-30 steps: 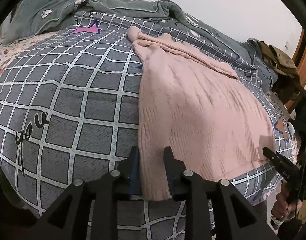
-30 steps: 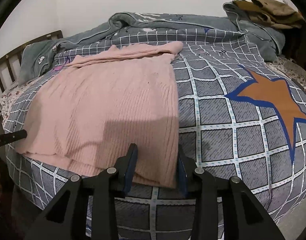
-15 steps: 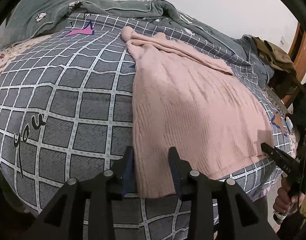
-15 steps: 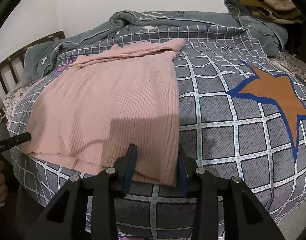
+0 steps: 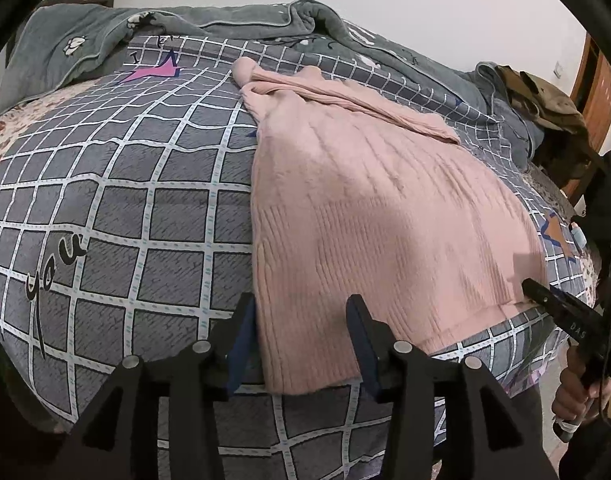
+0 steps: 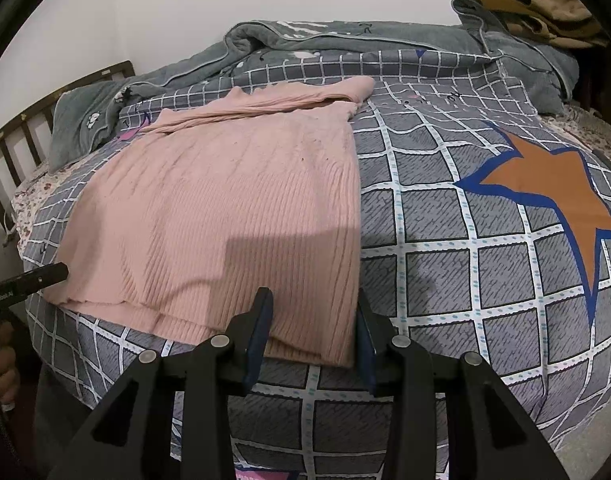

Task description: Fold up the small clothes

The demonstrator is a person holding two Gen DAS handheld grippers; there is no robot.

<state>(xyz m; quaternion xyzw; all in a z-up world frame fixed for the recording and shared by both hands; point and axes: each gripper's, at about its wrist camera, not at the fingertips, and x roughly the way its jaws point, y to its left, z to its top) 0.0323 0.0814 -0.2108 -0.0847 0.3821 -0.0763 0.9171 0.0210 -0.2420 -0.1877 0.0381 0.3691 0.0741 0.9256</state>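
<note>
I'm reading pink sweater lying flat on bed, long axis running away from me | left tongs have just been opening, released, straddling near-left hem corner | right tongs parted, straddling near-right corner, not clamping | both equally near.

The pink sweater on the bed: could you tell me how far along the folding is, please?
Done: the pink sweater lies flat on the checked quilt, its sleeves folded across the top. In hand: the left hand-held gripper and right hand-held gripper each straddle a hem corner with jaws open; the left's have just been opening. Left: bringing the hem up toward the sleeves; no body fold shows yet.
</note>
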